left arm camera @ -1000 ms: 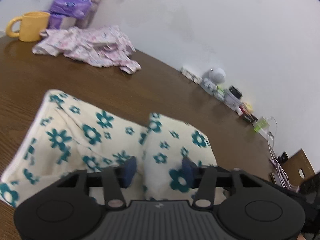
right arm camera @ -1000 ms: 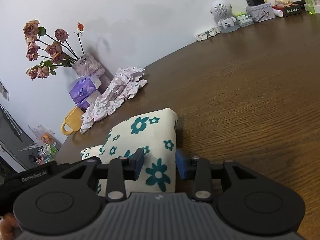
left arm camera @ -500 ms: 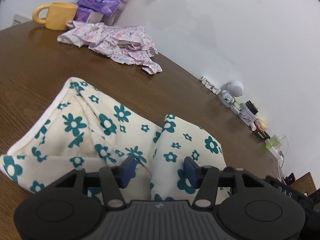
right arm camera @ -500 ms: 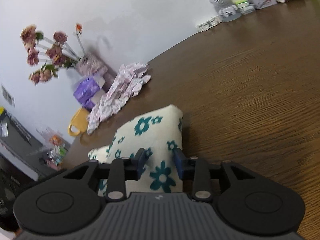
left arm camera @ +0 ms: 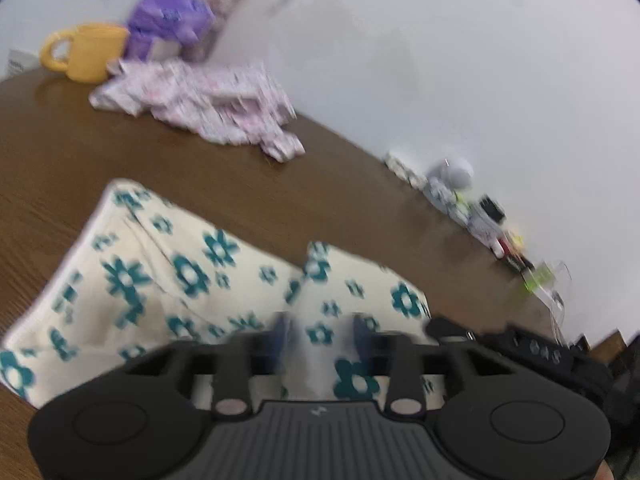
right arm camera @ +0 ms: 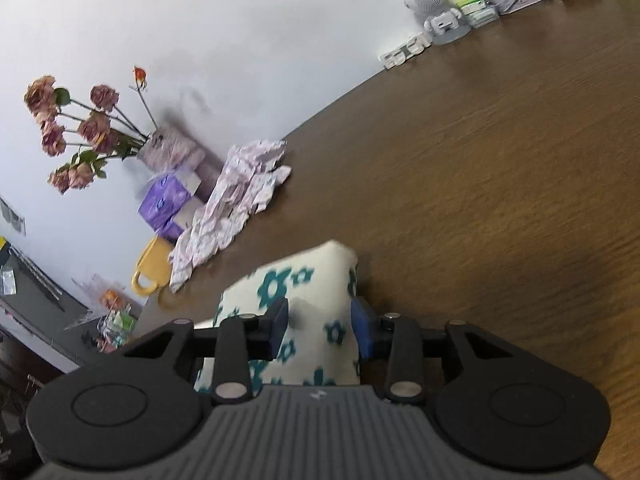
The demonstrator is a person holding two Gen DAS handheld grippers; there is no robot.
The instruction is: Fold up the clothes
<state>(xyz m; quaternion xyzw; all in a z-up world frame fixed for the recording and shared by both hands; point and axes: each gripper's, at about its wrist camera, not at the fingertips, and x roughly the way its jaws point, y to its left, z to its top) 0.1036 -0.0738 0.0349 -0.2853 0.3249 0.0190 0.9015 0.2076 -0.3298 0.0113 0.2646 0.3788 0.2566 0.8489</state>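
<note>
Brown table [left arm camera: 60, 152] is filling your left view: yellow mug [left arm camera: 90, 52], pink crumpled garment [left arm camera: 208, 100] far off, your left gripper [left arm camera: 320, 330] pinching the floral cloth [left arm camera: 160, 276] lying on it. Right view alone is showing dried roses [right arm camera: 76, 128]; your right gripper [right arm camera: 320, 320] is clamping the cloth's corner.

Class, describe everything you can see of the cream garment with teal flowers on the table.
The cream garment with teal flowers looks like soft woven cloth with a white trimmed edge. It lies partly folded in raised, bunched layers on the brown wooden table. Cloth sits between the fingers of both the left hand-held gripper and the right hand-held gripper, but blur hides whether either is clamped on it. It lies apart from the pink patterned garment.
</note>
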